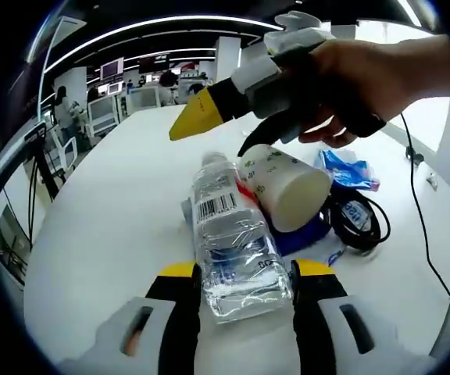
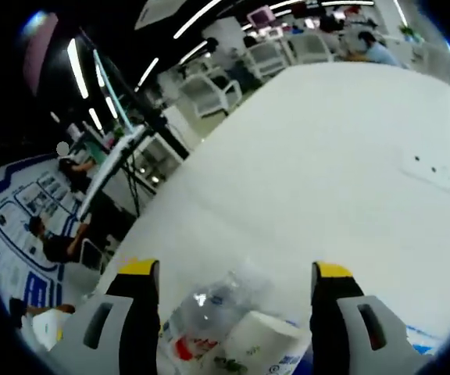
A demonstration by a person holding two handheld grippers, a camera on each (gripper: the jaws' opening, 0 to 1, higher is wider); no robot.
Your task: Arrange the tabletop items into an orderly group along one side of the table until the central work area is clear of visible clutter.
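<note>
Open-plan office, white table [image 2: 342, 164], rows of chairs [image 2: 209, 90], ceiling strip lights [image 1: 170, 22]

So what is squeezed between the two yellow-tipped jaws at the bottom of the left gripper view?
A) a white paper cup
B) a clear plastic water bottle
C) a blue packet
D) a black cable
B: the clear plastic water bottle with a barcode label lies on the white table, its end between the left gripper jaws, which press its sides.

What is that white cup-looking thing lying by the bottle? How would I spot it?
On the big white table, find the clear plastic water bottle lying between the left gripper's yellow-tipped jaws. Just beside it, by its neck, a white paper cup with small green prints lies tipped on its side. Unlike the black cable coil and blue wrapper nearby, it is pale and cylindrical.
</note>
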